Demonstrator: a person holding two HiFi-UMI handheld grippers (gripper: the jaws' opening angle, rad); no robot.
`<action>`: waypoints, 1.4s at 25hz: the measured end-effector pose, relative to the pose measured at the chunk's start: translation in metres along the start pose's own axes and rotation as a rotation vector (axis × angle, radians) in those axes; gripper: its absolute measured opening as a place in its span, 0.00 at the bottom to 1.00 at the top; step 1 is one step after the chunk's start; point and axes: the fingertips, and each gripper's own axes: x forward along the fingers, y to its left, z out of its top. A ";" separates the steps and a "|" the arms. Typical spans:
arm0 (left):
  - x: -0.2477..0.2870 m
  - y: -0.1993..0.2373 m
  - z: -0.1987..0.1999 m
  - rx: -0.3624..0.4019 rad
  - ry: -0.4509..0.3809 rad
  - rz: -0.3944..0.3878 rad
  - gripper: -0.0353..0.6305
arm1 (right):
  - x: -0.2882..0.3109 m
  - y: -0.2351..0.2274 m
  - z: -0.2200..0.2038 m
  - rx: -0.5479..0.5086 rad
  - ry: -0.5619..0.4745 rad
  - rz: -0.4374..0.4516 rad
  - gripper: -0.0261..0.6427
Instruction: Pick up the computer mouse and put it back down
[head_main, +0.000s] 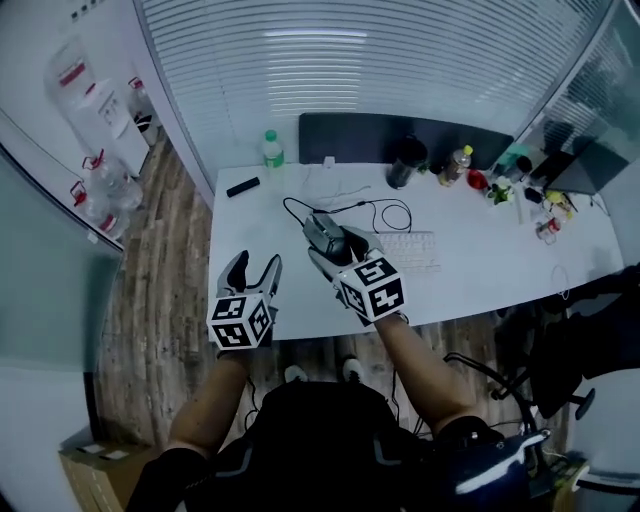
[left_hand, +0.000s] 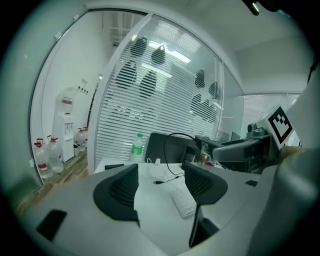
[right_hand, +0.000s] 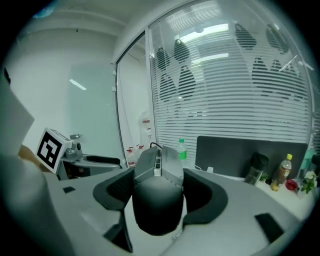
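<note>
Mouse (right_hand: 158, 212) between jaws of right gripper (right_hand: 160, 192)

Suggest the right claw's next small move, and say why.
Probably lower the right claw toward the bare desk beside the keyboard: its jaws clamp the mouse, held up off the desk with its cable trailing, so only the set-down seems left.

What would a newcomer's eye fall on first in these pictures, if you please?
The dark computer mouse clamped between the jaws of the right tool, held up above the white desk with its black cable trailing down. Next, the left tool beside it, jaws apart and empty, and the white keyboard lying on the desk beneath.
</note>
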 end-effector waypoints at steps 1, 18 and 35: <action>0.003 -0.006 0.003 0.004 -0.003 -0.018 0.51 | -0.006 -0.004 0.003 0.002 -0.007 -0.017 0.47; 0.050 -0.133 0.030 0.111 -0.021 -0.280 0.51 | -0.132 -0.103 -0.003 0.097 -0.095 -0.313 0.47; 0.120 -0.313 0.040 0.180 -0.042 -0.361 0.51 | -0.269 -0.259 -0.034 0.150 -0.143 -0.427 0.47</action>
